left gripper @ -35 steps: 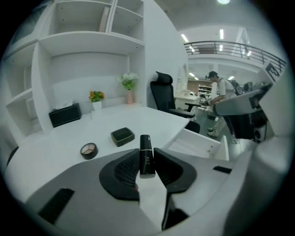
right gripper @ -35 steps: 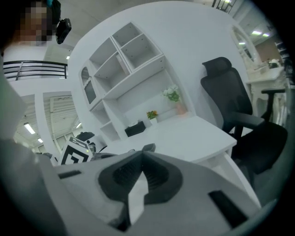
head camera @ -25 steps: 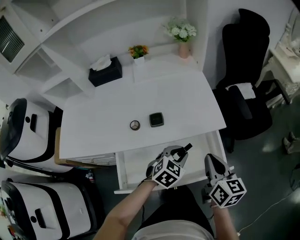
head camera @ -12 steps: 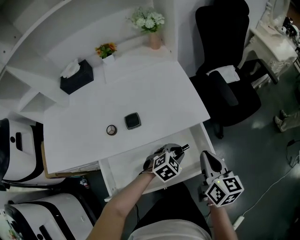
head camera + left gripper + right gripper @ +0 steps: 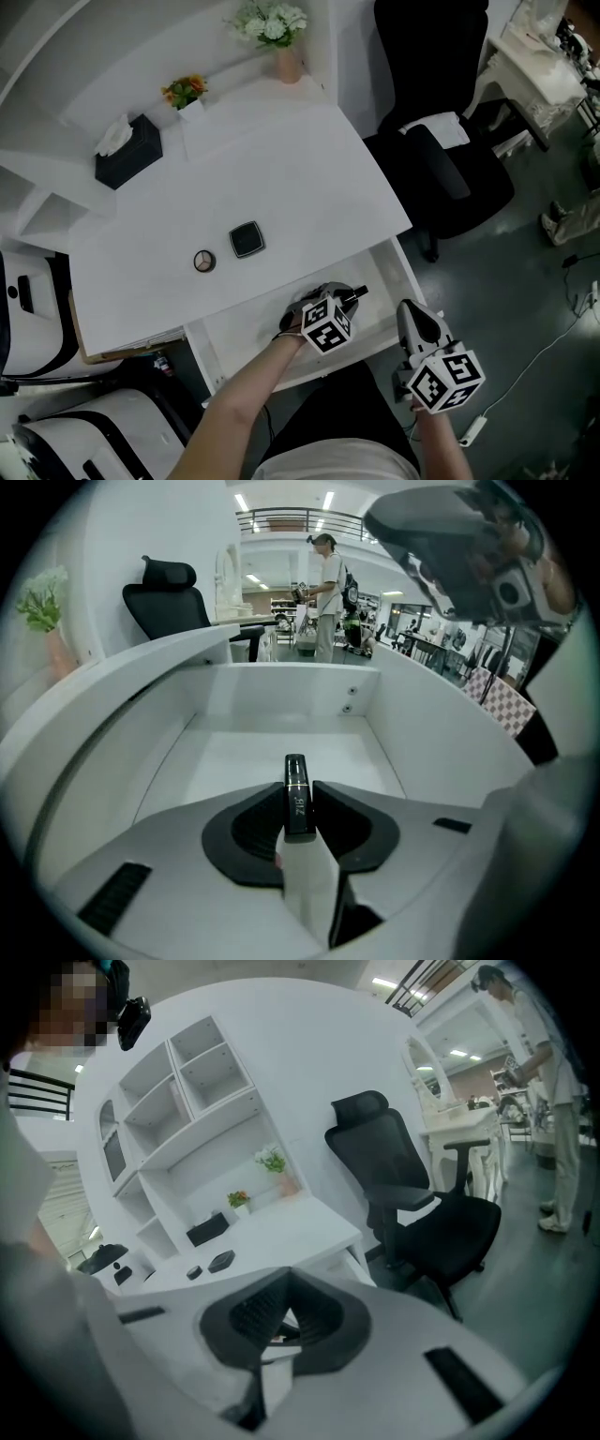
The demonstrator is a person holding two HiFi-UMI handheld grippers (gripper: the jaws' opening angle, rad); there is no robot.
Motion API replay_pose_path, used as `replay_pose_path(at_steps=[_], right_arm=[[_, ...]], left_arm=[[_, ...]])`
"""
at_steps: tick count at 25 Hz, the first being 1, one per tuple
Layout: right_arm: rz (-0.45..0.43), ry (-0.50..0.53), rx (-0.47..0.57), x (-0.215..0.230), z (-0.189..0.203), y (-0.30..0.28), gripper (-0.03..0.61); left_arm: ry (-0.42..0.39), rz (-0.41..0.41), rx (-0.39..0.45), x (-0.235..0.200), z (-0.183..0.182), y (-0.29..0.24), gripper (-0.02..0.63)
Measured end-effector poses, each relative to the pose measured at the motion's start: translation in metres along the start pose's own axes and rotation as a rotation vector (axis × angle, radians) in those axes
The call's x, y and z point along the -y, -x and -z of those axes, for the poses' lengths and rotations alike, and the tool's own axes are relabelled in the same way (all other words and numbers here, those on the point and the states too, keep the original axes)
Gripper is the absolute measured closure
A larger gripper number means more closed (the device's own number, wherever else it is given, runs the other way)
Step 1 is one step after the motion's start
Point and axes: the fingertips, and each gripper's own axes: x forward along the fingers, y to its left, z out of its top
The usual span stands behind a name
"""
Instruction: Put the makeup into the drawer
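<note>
Head view: the drawer (image 5: 246, 330) of the white desk (image 5: 281, 178) is pulled open. The left gripper (image 5: 339, 300) is over the right half of the drawer and points steeply down into it.

Left gripper view: the jaws are narrow, with the pads clamped on a slim black makeup tube (image 5: 296, 766) that has pale print on its side. The tube sticks out past the jaw tips toward the drawer's white floor. The drawer's side walls and back wall rise around it. Whether the tube's end touches the floor cannot be told. In the head view, the tube's dark end shows just beyond the gripper, inside the drawer outline.

The right gripper (image 5: 408, 314) is outside the drawer, just beside its right front corner and apart from the left gripper. Right gripper view: the jaw tips meet with nothing between them. The gripper faces across the desk toward the shelves.

On the desk top behind the drawer are a round compact (image 5: 204, 261) and a square black compact (image 5: 247, 239). They lie just beside each other without touching, well apart from both grippers. A black tissue box (image 5: 128, 152) sits at the back of the desk. A black office chair (image 5: 441, 141) stands to the desk's right.
</note>
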Motion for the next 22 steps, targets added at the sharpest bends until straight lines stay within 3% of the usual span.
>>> replay_pose_path(at_steps=[13,15,22], right_arm=[[0.002,-0.003,-0.021,-0.001,0.005,-0.002,0.577],[-0.001,0.000,-0.023,-0.001,0.005,-0.003,0.577],[-0.044,0.016,-0.027,-0.012,0.002,-0.009,0.577]], left_arm=[[-0.032,0.018,-0.018,0.001,0.013,-0.010,0.510],[-0.021,0.020,-0.019,0.001,0.013,-0.009,0.465],[0.034,-0.051,0.054,-0.007,-0.007,0.020,0.434]])
